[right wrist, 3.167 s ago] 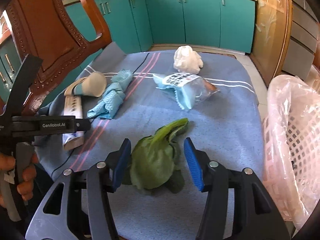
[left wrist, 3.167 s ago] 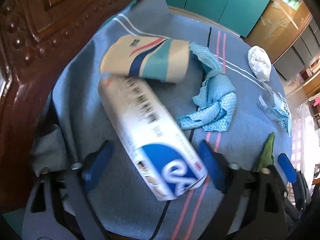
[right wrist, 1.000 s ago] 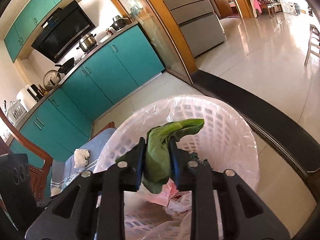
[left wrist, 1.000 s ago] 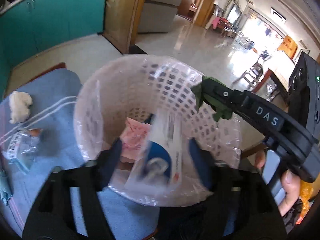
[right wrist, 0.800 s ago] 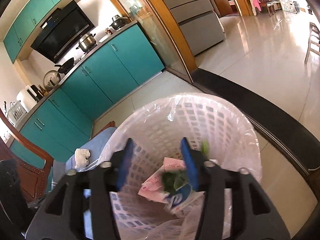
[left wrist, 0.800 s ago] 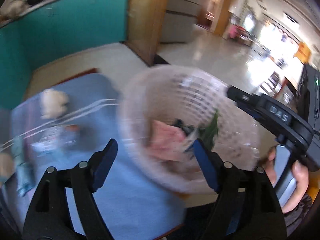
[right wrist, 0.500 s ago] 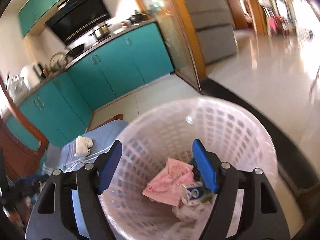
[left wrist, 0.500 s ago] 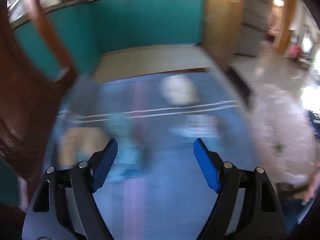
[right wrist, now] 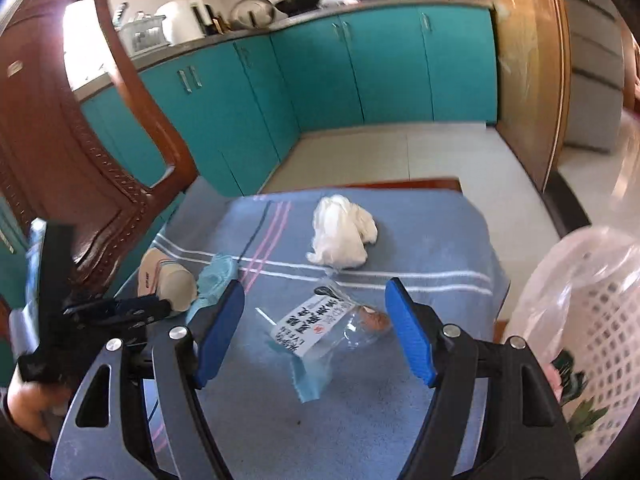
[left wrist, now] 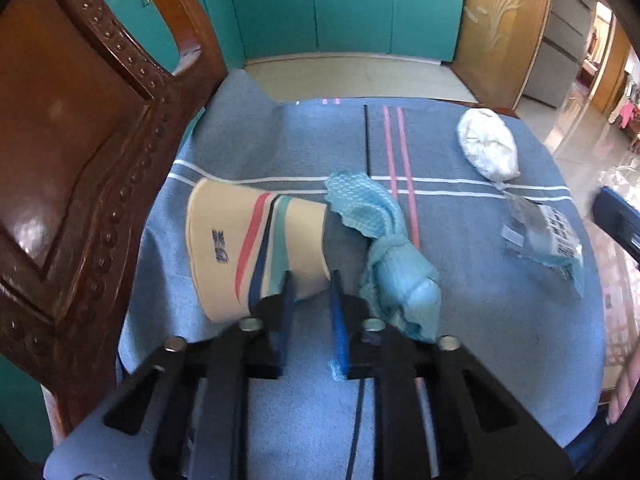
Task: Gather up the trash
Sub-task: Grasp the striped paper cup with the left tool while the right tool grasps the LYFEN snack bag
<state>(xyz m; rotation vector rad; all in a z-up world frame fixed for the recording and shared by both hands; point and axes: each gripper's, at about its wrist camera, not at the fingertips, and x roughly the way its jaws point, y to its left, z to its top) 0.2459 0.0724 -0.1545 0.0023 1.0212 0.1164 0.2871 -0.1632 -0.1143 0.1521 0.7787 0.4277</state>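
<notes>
A beige paper cup (left wrist: 248,244) with red, navy and teal stripes lies on its side on the blue cloth; it also shows in the right wrist view (right wrist: 166,278). My left gripper (left wrist: 310,300) is shut on the cup's narrow end. A crumpled blue wipe (left wrist: 384,248) lies just right of it. My right gripper (right wrist: 314,328) is open and empty above a clear plastic wrapper (right wrist: 320,332) with printed text. A crumpled white tissue (right wrist: 344,236) lies beyond it.
A white laundry-style basket (right wrist: 592,344) lined with plastic stands off the table's right edge, with trash inside. A carved wooden chair (left wrist: 80,152) stands at the table's left side. Teal cabinets (right wrist: 320,80) line the far wall.
Both grippers dropped their trash into the basket and swung back over the table. My left gripper has closed on the paper cup. My right gripper is open above the wrapper.
</notes>
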